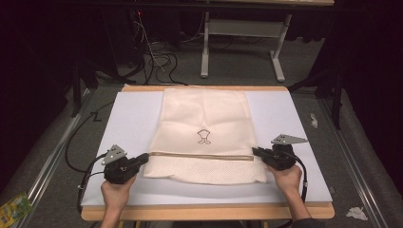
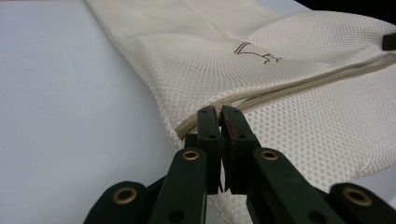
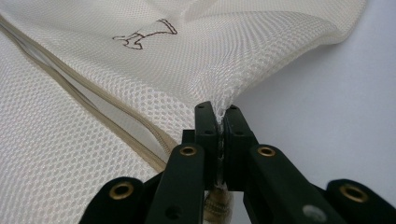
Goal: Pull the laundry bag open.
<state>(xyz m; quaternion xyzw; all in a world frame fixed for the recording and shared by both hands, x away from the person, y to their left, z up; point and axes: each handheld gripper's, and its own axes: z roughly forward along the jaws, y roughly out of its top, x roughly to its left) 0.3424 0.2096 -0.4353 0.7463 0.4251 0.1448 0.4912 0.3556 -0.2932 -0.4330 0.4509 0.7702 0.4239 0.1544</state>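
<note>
Clearly both pairs of jaws are pinched tight on cloth. In the left gripper view the left gripper (image 2: 219, 112) has its jaws pressed together at the near end of the zip line, with the edge of the mesh bag (image 2: 299, 116) caught between their tips. In the right gripper view the right gripper (image 3: 218, 109) does the same at the opposite end: a puckered fold of mesh rises out of the closed jaws, and something like a braided cord or zip pull hangs below them, too close to tell which.

Seen from the high view, the left gripper (image 1: 124, 165) and right gripper (image 1: 273, 156) hold the two ends of the tan zip (image 1: 202, 155), which runs straight across the bag (image 1: 204, 118). Gripping both ends of one seam looks like a way to keep the cloth taut and level, so that it can be lifted or folded along that line without sagging; that is a judgement.

The bag is cream, fine honeycomb mesh, roughly rectangular, with a small dark outline emblem (image 1: 204, 136) above the zip. It lies flat in the middle of the white surface (image 1: 128, 118), its far end near the back edge and its near end between the two hands.
</note>
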